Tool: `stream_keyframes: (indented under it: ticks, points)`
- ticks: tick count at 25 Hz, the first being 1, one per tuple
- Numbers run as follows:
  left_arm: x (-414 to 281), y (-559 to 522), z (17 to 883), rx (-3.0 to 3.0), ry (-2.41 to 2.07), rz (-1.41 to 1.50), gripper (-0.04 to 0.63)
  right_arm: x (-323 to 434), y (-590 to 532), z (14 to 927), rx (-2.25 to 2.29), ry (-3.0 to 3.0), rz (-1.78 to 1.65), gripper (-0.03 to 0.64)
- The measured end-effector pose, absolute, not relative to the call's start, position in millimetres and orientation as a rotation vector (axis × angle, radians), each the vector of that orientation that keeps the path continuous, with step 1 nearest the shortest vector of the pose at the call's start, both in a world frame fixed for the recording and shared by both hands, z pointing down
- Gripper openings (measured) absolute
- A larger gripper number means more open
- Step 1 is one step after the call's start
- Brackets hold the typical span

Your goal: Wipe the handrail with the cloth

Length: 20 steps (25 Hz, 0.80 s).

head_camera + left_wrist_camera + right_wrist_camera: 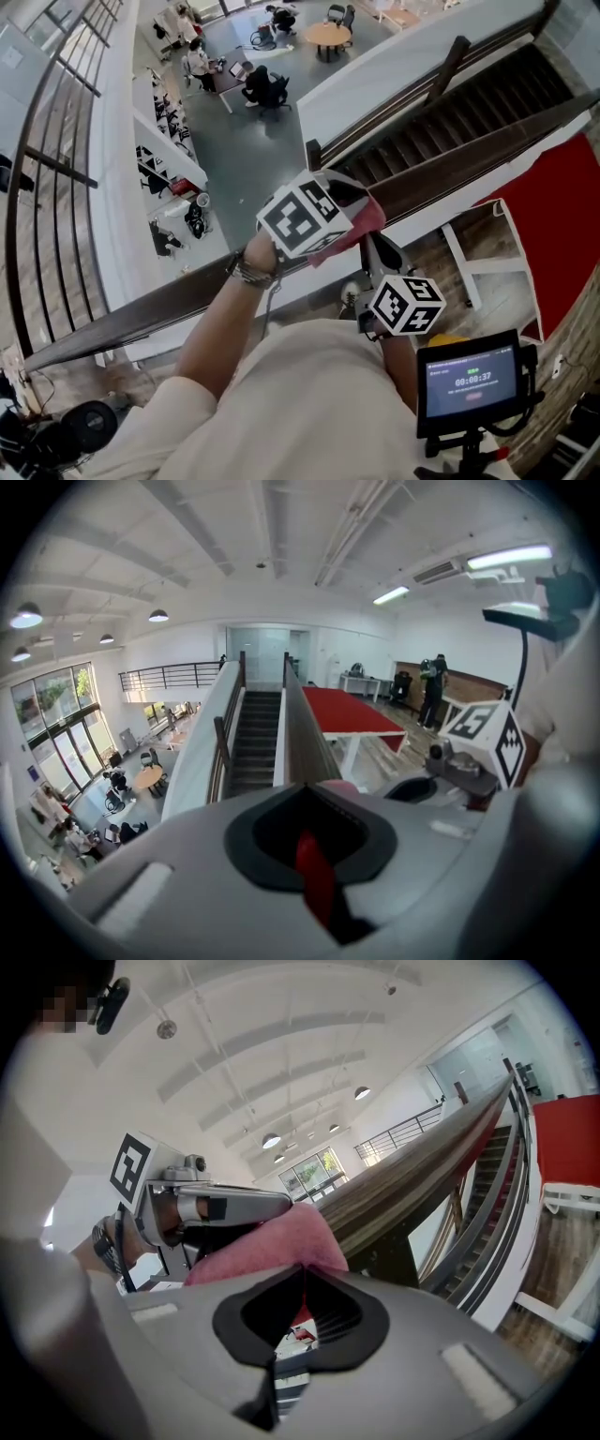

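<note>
Here the soft pink cloth (364, 225) drapes the flat, dark wooden handrail (169, 305); bare rail runs long both ways, open drop past its edge. The left gripper (305, 797) and right gripper (302, 1274) both clamp the cloth.

Our left arm (214, 330) is bare and reaches out in front of us, with a band (246, 272) on the wrist. Our left gripper (307, 791) is at its end, tipped down a bit. Its jaws are squeezed tight on the cloth (364, 223). Our right gripper (302, 1271) is just beside it, lower and closer to our body. Its jaws are almost together and pinch the same cloth at the tips.
</note>
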State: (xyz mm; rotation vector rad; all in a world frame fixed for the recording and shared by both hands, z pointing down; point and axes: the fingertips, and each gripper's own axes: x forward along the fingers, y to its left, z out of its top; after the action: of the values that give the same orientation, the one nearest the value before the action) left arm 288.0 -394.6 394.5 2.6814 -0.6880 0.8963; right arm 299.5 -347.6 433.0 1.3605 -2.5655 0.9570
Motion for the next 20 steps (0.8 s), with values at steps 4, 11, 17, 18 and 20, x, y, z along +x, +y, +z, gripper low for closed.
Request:
stream_keyframes:
  ticks: [4, 11, 17, 18, 20]
  points:
    - [284.0, -399.1, 391.4, 2.683, -0.709, 0.857, 0.006, 298.6, -348.4, 433.4, 1.352, -2.565, 0.954, 0.012]
    - [296.1, -395.5, 382.0, 2.742, -0.692, 0.926, 0.006, 296.3, -348.9, 437.1, 1.355, -2.557, 0.948, 0.012]
    - [297.0, -395.3, 396.8, 2.706, -0.69, 0.965, 0.006, 292.9, -350.6, 438.2, 1.348, -2.563, 0.947, 0.012]
    - [296.4, -396.3, 396.3, 2.705, -0.694, 0.957, 0.006, 292.9, -351.2, 437.9, 1.351, -2.562, 0.947, 0.012]
    - [296.4, -399.2, 396.6, 2.708, -0.695, 0.946, 0.006, 293.9, -351.8, 437.7, 1.362, -2.558, 0.949, 0.012]
